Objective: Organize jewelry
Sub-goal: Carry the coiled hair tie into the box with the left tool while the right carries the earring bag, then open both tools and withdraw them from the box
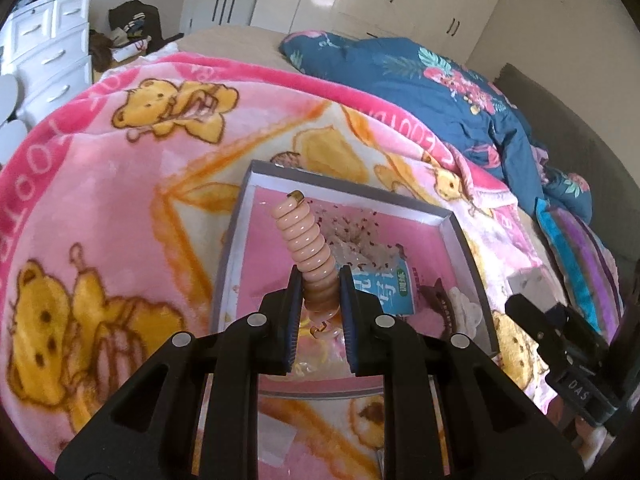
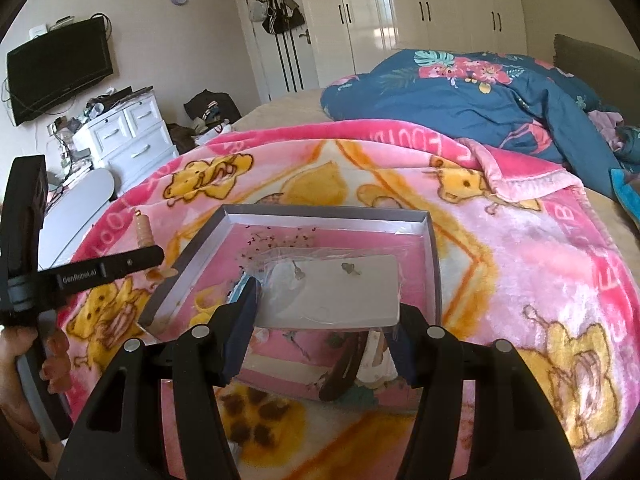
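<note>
A shallow grey box (image 1: 464, 236) with a pink lining lies on the pink bear blanket. My left gripper (image 1: 319, 280) is shut on a peach spiral coil bracelet (image 1: 302, 236) that sticks up over the box. In the right wrist view my right gripper (image 2: 326, 300) is shut on a white earring card in a clear sleeve (image 2: 332, 292), held over the box (image 2: 192, 248); two earrings show on it. The left gripper and the coil (image 2: 144, 232) appear at the left of that view.
Inside the box lie a blue packet (image 1: 386, 288), a brown hair clip (image 1: 440, 300) and a clear bag with small dark beads (image 1: 348, 228). A blue floral duvet (image 1: 420, 76) is heaped behind. A white dresser (image 2: 128, 136) stands off the bed's left side.
</note>
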Demonstrator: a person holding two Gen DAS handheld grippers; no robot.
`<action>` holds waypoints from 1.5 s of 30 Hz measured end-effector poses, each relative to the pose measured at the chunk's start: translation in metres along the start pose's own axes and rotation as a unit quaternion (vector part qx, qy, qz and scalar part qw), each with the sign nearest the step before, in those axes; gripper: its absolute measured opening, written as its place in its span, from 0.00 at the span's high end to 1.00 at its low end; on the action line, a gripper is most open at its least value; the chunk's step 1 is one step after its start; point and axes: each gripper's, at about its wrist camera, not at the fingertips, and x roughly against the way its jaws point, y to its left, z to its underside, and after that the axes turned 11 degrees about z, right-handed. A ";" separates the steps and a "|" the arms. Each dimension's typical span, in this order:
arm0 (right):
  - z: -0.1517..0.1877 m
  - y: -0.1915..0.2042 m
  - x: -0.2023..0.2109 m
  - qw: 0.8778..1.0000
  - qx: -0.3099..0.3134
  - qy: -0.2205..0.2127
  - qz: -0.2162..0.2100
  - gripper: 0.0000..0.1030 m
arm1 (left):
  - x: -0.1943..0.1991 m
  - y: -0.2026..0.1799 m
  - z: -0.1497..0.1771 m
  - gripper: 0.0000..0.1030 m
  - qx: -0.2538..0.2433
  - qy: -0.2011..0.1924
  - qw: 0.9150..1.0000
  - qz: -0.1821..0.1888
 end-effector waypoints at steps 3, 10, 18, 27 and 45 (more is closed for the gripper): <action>0.001 0.004 -0.011 1.000 0.007 0.007 0.002 0.45 | -0.007 0.003 0.001 0.89 0.001 0.005 1.000 -0.004; 0.008 0.013 -0.035 0.999 0.012 0.033 0.005 0.44 | -0.027 0.008 0.008 0.89 0.000 0.030 1.000 -0.008; 0.016 0.011 -0.050 0.999 0.003 0.051 0.010 0.40 | -0.038 0.011 0.013 0.89 -0.001 0.046 0.999 -0.011; 0.022 0.003 -0.040 0.999 -0.016 0.050 0.001 0.19 | -0.043 0.013 0.015 0.89 0.002 0.056 0.998 -0.012; 0.028 0.005 0.025 1.000 -0.010 0.010 -0.027 0.11 | -0.008 -0.005 0.015 0.47 -0.016 0.031 0.999 -0.007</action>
